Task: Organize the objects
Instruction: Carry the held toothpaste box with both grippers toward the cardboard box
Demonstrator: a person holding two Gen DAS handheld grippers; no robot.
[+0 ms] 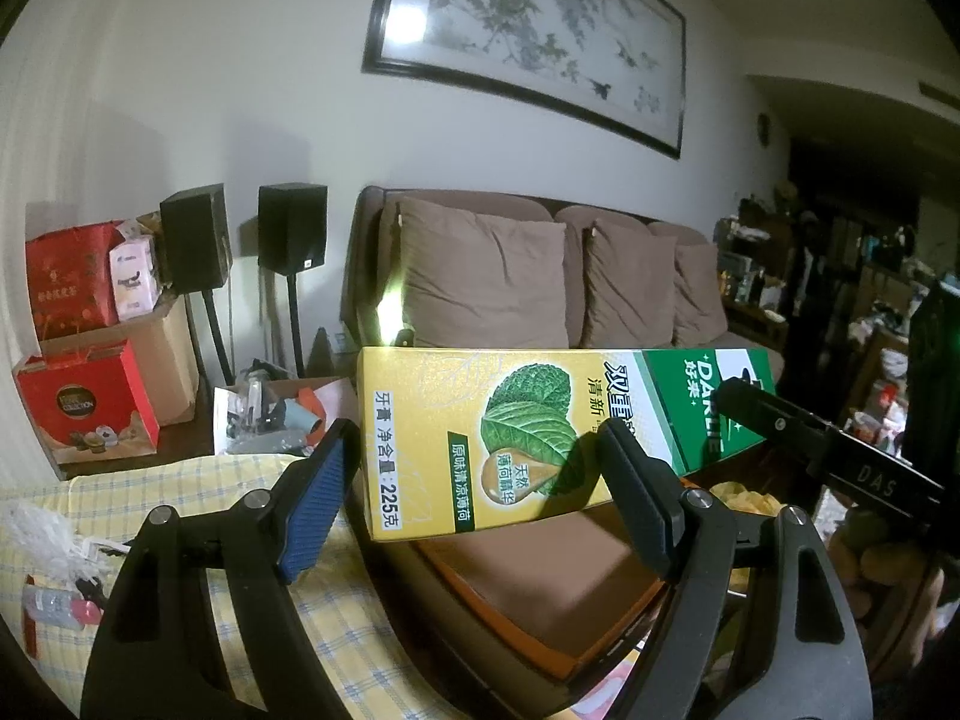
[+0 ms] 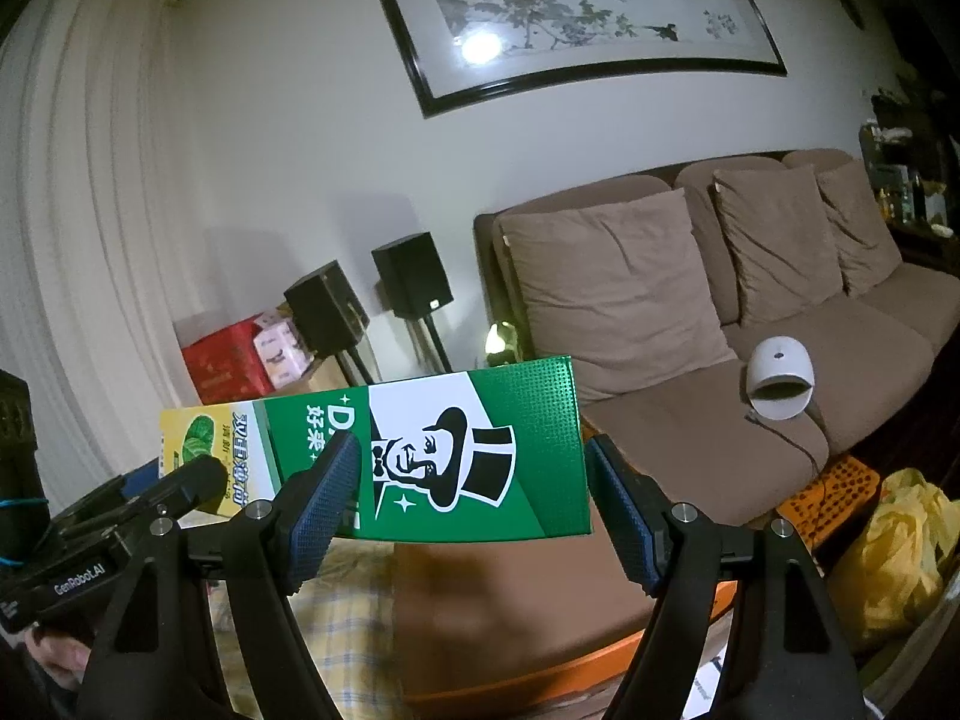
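A long Darlie toothpaste box (image 1: 540, 432), gold at one end and green at the other, hangs level in the air. My left gripper (image 1: 480, 501) is shut on its gold end, with one finger in front of the box face. My right gripper (image 2: 471, 507) is shut on its green end (image 2: 480, 450), beside the man-in-top-hat logo. The right gripper's finger also shows in the left wrist view (image 1: 798, 438). Below the box lies a brown tray with an orange rim (image 1: 540, 600).
A yellow checked cloth (image 1: 180, 516) covers the surface below. A brown sofa (image 2: 750, 330) stands behind, with a white domed device (image 2: 780, 384) on its seat. Speakers (image 1: 294, 228), red boxes (image 1: 84, 408) and a yellow bag (image 2: 900, 546) are around.
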